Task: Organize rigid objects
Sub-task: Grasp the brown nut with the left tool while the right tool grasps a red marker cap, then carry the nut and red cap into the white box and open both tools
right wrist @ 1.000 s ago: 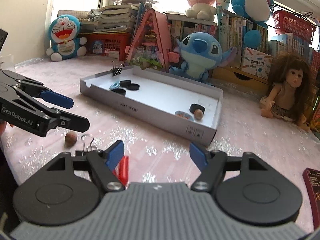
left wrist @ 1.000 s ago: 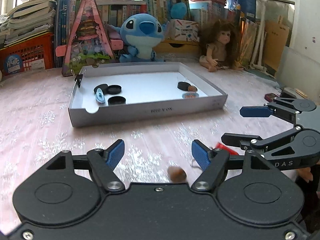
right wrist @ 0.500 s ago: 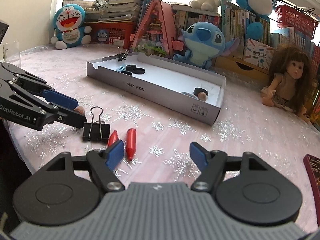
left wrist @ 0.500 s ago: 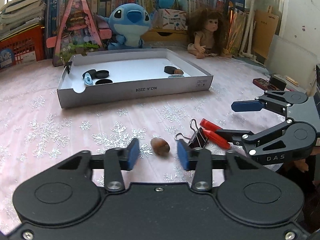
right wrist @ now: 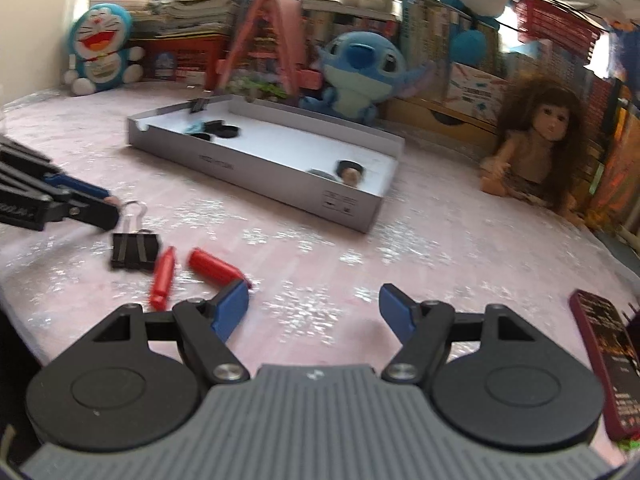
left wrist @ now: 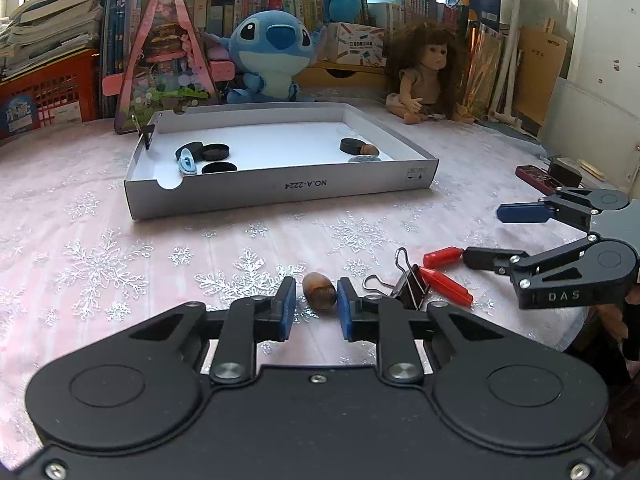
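Observation:
My left gripper (left wrist: 316, 309) is nearly closed around a brown acorn-like nut (left wrist: 319, 291) on the pink tablecloth; its right pad touches the nut, the left pad stands a little off. My right gripper (right wrist: 314, 312) is open and empty, its left finger next to a red piece (right wrist: 214, 269); it also shows in the left wrist view (left wrist: 486, 236). A second red piece (right wrist: 163, 278) and a black binder clip (right wrist: 134, 251) lie beside it. The white box lid (left wrist: 280, 192) holds black caps (left wrist: 214, 152), a blue piece (left wrist: 187, 163) and another nut (left wrist: 369, 149).
A Stitch plush (left wrist: 272, 60), a doll (left wrist: 424, 76), a pink triangular toy house (left wrist: 164, 68), books and red baskets line the back. A dark red phone (right wrist: 604, 356) lies at the right table edge. A Doraemon plush (right wrist: 102, 54) sits far left.
My left gripper has closed in on the nut, from wide open to nearly shut around it. My right gripper has swung toward the red pieces; its view is blurred by motion.

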`<action>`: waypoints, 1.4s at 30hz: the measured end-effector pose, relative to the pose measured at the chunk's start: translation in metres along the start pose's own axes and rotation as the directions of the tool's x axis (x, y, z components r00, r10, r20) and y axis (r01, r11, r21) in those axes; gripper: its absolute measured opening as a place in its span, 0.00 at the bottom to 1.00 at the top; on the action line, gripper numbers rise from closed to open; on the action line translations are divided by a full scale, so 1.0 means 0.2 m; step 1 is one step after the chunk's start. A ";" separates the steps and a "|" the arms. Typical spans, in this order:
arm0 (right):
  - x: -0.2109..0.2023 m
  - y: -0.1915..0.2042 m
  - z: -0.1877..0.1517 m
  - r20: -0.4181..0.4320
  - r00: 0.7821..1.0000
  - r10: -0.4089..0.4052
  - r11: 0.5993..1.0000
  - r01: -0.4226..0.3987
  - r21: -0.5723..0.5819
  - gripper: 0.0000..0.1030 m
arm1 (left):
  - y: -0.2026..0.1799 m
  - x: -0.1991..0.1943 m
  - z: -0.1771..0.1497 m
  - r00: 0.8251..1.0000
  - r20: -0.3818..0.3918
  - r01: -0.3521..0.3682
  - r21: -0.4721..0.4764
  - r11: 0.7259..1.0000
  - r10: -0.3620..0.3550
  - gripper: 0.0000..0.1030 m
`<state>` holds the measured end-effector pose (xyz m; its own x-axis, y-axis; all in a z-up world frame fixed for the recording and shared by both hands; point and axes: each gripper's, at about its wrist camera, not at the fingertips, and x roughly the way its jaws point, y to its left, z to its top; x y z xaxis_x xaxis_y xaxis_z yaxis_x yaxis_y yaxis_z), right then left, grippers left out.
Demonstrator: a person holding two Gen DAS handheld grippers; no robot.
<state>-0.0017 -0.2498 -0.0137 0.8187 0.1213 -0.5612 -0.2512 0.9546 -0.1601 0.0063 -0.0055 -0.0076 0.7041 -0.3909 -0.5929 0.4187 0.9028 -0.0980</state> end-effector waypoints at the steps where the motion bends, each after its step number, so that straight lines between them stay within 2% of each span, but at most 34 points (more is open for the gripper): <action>1: 0.00 -0.01 0.00 -0.006 1.000 -0.017 1.000 0.018 0.013 0.80 | 0.00 0.00 0.00 1.000 0.001 -0.002 -0.002 1.000 0.002 0.20; 4: 0.01 -0.03 0.01 -0.030 0.998 -0.052 0.996 0.055 0.074 0.80 | 0.00 0.00 0.01 1.000 0.006 -0.006 -0.009 1.000 0.006 0.20; 9: -0.02 -0.01 0.03 -0.047 0.999 -0.018 0.985 0.025 0.171 0.79 | -0.01 0.01 0.01 1.000 0.015 -0.002 -0.020 1.000 0.002 0.19; 20: 0.00 0.17 0.07 -0.067 0.997 0.025 0.976 -0.010 0.216 0.72 | -0.03 0.02 0.01 1.000 0.027 -0.007 -0.026 1.000 0.008 0.18; 27: 0.03 0.23 0.10 -0.065 0.998 0.009 0.972 0.007 0.233 0.69 | -0.02 0.03 0.01 0.999 0.035 -0.013 -0.035 0.999 0.014 0.15; 30: 0.04 0.25 0.10 -0.059 0.998 0.002 0.972 0.012 0.235 0.64 | -0.01 0.03 0.01 0.999 0.037 -0.013 -0.037 0.999 0.015 0.15; 32: 0.04 0.25 0.10 -0.058 0.998 0.005 0.972 0.009 0.236 0.51 | -0.01 0.03 0.01 0.999 0.040 -0.015 -0.041 0.999 0.016 0.15; 33: 0.04 0.26 0.10 -0.056 0.998 0.004 0.972 0.010 0.234 0.49 | -0.01 0.03 0.01 0.999 0.041 -0.015 -0.044 0.999 0.017 0.15; 42: 0.04 0.23 0.12 -0.038 0.999 0.001 0.971 0.008 0.241 0.47 | 0.02 0.03 0.05 0.998 0.050 -0.023 -0.065 0.998 0.027 0.15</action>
<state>0.0061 -0.1976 -0.0055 0.7981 0.1118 -0.5921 -0.1128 0.9930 0.0353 0.0179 -0.0069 -0.0030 0.7426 -0.3751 -0.5549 0.3640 0.9214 -0.1357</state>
